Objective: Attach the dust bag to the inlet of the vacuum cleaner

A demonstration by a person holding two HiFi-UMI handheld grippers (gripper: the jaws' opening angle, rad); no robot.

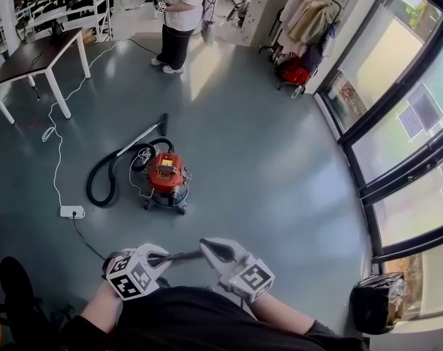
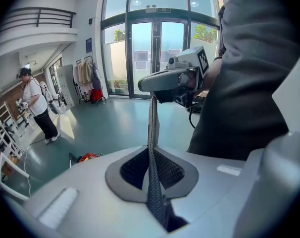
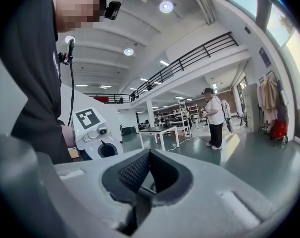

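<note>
At the bottom centre of the head view, the left tool (image 1: 165, 257) and the right tool (image 1: 205, 246) point tip to tip. Each is closed on one end of a thin dark-grey woven dust bag (image 1: 183, 255), which is stretched edge-on between them. The red drum vacuum cleaner (image 1: 167, 175) with its black hose (image 1: 97, 183) stands left of centre on the glossy grey floor (image 1: 265, 159), well apart from the tools.

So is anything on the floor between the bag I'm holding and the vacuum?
Nothing visible. Bare floor lies between the dust bag and the vacuum; the hose and power strip lie off to the left.
</note>
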